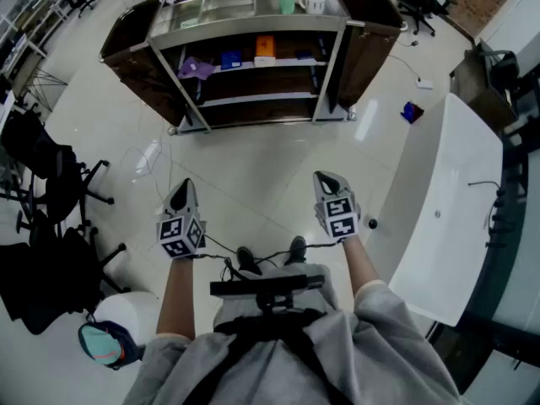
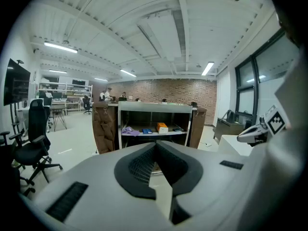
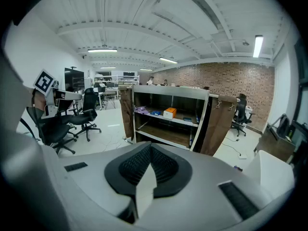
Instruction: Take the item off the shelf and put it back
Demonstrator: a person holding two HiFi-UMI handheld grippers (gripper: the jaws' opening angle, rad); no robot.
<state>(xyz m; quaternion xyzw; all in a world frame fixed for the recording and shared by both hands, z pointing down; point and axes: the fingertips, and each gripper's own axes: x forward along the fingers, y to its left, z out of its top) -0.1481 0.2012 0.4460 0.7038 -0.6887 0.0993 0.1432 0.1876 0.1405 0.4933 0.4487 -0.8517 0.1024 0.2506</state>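
Pale glossy floor [image 1: 253,175] fills most of the head view. Open-front shelf unit [image 1: 250,30] stands at top ctr, metal frame w/ brown side panels. White table [image 1: 439,226] runs along the R edge. Black office chairs [image 1: 51,184] are grouped at L.

Person [image 1: 287,353] in grey sleeves stands at bottom ctr, facing the unit and well apart from it, both forearms extended.

L gripper [image 1: 181,191] and R gripper [image 1: 327,180] are held side by side over bare floor, each w/ a marker cube, both tilted somewhat downward toward the unit. L gripper view: black pads [image 2: 139,167] meet at the tips, nothing between them. R gripper view: pads [image 3: 163,165] likewise pressed together, nothing held.

Orange box [image 1: 265,47] sits on the upper inner shelf, approx mid-width, untouched and far from both grippers. Same shelf: purple item [image 1: 197,67] at the L end, small blue item [image 1: 231,58] between it and the box. Which one the task means can't be told.

Top of unit: green cup [image 1: 287,2] just beside a white mug [image 1: 314,4]. Small blue object [image 1: 412,112] lies on the floor between the unit and the table.
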